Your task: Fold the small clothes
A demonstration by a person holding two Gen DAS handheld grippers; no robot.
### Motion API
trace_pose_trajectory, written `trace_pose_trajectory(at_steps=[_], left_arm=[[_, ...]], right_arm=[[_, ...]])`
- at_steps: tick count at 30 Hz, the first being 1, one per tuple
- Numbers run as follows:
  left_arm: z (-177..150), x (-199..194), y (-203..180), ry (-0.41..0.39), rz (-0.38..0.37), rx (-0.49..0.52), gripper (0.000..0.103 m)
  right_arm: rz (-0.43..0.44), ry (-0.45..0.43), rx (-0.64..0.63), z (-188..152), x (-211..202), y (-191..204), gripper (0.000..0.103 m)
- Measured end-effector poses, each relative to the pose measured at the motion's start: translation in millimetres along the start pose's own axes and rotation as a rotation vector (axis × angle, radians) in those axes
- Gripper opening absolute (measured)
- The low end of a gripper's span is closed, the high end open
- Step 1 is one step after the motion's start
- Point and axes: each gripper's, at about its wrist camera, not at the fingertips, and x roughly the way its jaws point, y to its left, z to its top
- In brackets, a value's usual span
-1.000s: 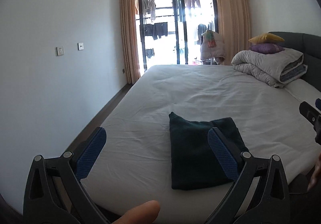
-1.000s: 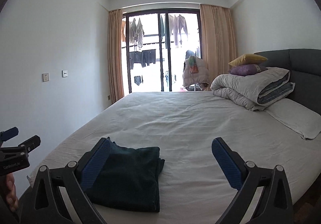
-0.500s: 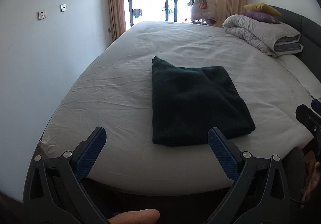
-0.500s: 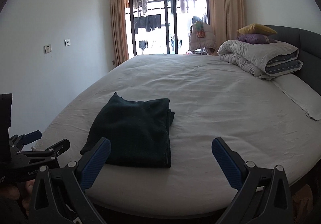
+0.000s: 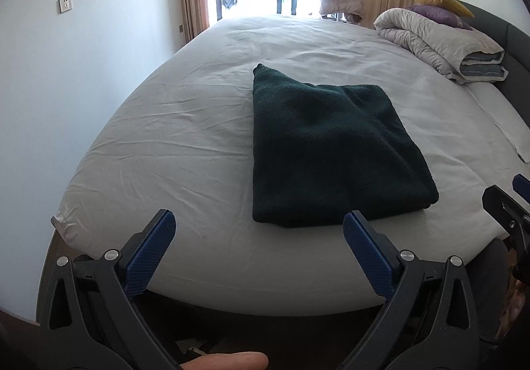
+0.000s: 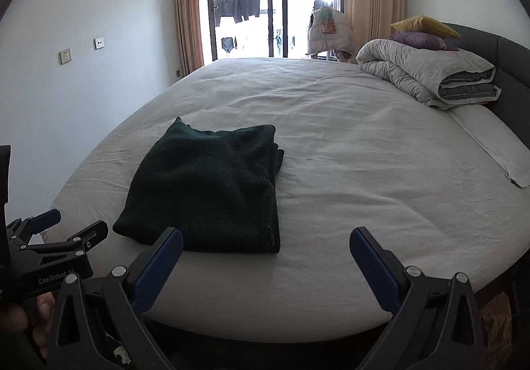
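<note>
garment (image 5: 331, 151): dark green | sheet (image 5: 185, 125): white | tongs pads (image 6: 159, 262): blue | curtains (image 6: 187, 5): tan

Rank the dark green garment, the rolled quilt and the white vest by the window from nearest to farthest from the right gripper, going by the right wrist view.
From the right gripper:
1. Dark green garment, folded on the bed, just ahead and left.
2. Rolled quilt, far right, by the headboard.
3. White vest, hanging beyond the bed's far edge.

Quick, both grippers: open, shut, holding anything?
Left gripper: open, empty, short of the dark green garment.
Right gripper: open, empty.
</note>
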Motion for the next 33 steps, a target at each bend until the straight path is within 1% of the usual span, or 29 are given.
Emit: trace_pose_trajectory(at_steps=[16, 33], left_arm=[[-3, 7, 2, 0.007, 0.008, -0.017, 0.103], [-5, 14, 1, 0.018, 0.015, -0.01, 0.103]], right_arm=[[0.011, 0.037, -0.031, -6, 5, 10, 0.103], [0.02, 0.063, -0.017, -11, 13, 5, 0.103]])
